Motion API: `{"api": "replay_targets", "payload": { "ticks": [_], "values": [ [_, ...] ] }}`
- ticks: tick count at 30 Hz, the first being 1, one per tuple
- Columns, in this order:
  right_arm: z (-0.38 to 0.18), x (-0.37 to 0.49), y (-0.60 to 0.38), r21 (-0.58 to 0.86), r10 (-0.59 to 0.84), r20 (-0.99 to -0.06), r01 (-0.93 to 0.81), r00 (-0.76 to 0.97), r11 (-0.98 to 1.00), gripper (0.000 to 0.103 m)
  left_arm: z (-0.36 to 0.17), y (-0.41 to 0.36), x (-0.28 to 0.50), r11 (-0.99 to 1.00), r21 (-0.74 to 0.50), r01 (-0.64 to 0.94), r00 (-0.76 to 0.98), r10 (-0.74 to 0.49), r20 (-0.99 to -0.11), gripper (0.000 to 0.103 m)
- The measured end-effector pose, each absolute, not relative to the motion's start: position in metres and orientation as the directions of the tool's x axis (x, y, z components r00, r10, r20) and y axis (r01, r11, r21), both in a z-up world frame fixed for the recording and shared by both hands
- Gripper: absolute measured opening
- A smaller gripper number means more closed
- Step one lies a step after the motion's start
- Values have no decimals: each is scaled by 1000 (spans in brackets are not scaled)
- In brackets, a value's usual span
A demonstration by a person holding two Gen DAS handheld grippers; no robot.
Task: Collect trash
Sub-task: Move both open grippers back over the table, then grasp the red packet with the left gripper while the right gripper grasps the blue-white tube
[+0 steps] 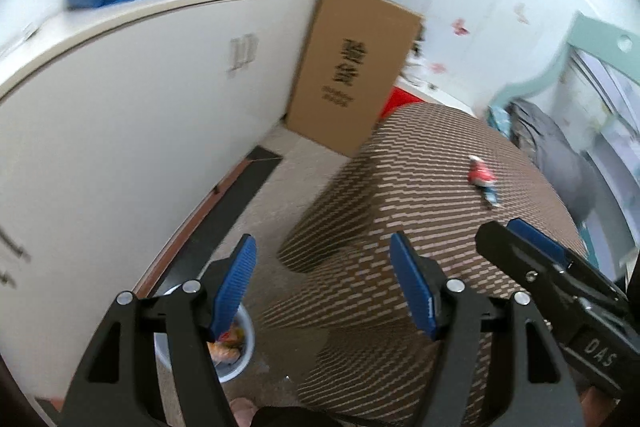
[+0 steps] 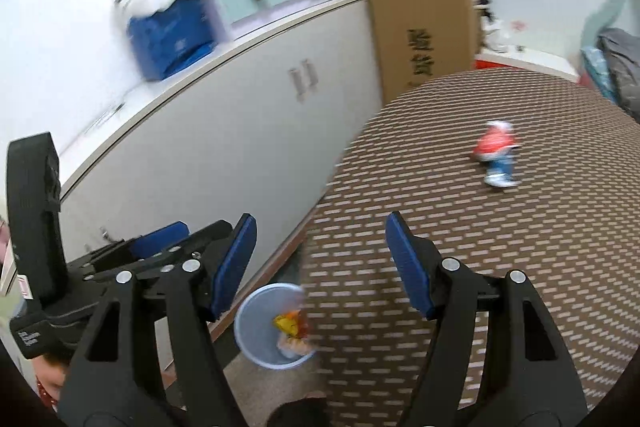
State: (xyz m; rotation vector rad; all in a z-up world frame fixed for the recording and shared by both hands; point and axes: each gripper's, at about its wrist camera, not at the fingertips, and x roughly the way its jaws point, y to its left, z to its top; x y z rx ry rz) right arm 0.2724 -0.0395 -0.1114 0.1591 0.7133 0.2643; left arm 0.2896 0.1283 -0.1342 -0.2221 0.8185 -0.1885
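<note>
Blue-padded, the left tool (image 1: pixel 322 287) and right tool (image 2: pixel 320 263) stand released, nothing between them, both tilted downward side by side; a red wrapper (image 2: pixel 496 151) lies far right on the brown woven surface (image 2: pixel 500 247), a trash-filled bin (image 2: pixel 272 327) near left on the floor

A crumpled red-and-white wrapper (image 2: pixel 495 143) is lying on the brown, dash-patterned cloth (image 2: pixel 500 267) covering the table, well in from its edge, with a smaller blue-and-white scrap (image 2: pixel 500 175) sitting just beside it on the near side; both are blurred. Down on the floor by the table's edge, a pale blue bin (image 2: pixel 256 323) is standing upright and open, holding yellow and orange wrappers (image 2: pixel 291 327) piled against one side.
</note>
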Motion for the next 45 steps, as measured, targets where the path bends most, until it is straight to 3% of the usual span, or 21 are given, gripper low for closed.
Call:
{"api": "replay_targets", "payload": {
  "ticks": [11, 15, 25, 32, 41, 45],
  "values": [
    [-115, 291, -174, 254, 132, -644, 48, 753, 966, 67, -127, -6, 351, 929, -227, 293, 602, -364, -710, 68],
    [-123, 300, -200, 264, 117, -659, 83, 743, 961, 67, -134, -30, 377, 912, -253, 322, 560, -399, -726, 57],
    [-139, 329, -230, 299, 132, -676, 106, 725, 948, 67, -158, -65, 421, 892, -297, 342, 494, -439, -750, 57],
    [-146, 338, -235, 316, 149, -680, 103, 718, 943, 67, -163, -77, 429, 871, -336, 358, 470, -479, -741, 25],
    [-145, 338, -226, 319, 164, -684, 89, 710, 944, 67, -147, -52, 405, 871, -382, 310, 536, -492, -686, 20],
    [-141, 341, -211, 298, 175, -688, 54, 704, 953, 67, -135, -34, 385, 910, -317, 266, 598, -414, -686, 20]
  ]
}}
